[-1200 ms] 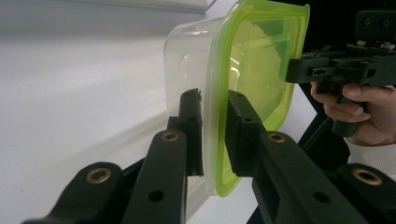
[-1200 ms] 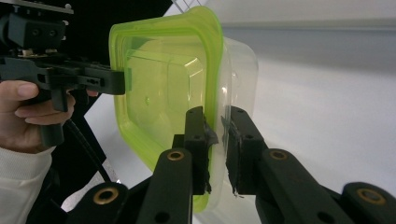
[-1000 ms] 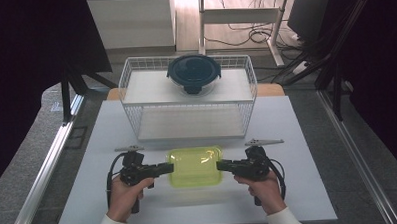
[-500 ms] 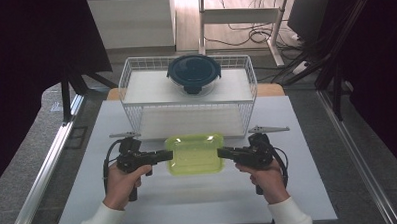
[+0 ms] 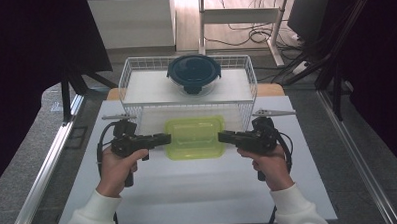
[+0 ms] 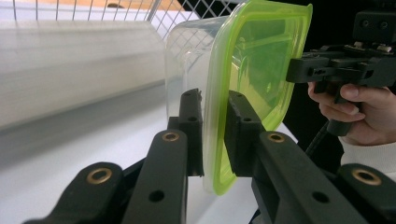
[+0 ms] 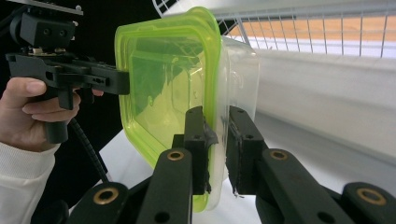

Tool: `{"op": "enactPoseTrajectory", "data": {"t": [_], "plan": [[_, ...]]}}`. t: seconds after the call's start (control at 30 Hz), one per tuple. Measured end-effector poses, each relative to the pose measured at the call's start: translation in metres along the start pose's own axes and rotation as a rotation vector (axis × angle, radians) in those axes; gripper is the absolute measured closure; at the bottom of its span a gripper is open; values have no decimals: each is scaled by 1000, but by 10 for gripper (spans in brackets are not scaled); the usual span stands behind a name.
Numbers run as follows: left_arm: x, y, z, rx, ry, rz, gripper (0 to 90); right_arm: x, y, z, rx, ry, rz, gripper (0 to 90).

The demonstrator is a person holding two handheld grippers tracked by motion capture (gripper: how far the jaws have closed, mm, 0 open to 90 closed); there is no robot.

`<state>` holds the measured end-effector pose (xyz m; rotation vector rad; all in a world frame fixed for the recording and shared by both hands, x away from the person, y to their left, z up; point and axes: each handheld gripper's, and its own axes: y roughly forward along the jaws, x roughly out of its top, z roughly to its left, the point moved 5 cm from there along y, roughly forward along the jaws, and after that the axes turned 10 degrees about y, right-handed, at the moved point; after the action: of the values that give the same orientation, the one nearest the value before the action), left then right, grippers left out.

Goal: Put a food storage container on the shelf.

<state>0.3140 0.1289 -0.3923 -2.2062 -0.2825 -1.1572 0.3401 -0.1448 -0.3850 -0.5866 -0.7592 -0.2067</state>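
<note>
Green-lidded container above white table

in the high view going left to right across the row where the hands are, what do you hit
Left black two-jaw gripper shut on the rim → clear rectangular plastic container with a lime-green lid → right black two-jaw gripper shut on the opposite rim.

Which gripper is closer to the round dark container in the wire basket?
Neither clearly: the left gripper and the right gripper clamp opposite ends of the green-lidded box, both nearer the person than the round dark container.
</note>
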Motion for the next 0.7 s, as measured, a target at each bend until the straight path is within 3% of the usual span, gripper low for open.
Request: {"op": "enactPoseTrajectory", "data": {"t": [0.23,0.53,0.7], "plan": [[26,-3,-3,24,35,-5,788,22,-4,5,1,-17,-19,792],[55,-6,1,21,39,-19,789,51,-7,8,8,-23,-29,792],[69,-8,2,35,64,-25,789,66,-6,10,3,-30,-26,793]]}}
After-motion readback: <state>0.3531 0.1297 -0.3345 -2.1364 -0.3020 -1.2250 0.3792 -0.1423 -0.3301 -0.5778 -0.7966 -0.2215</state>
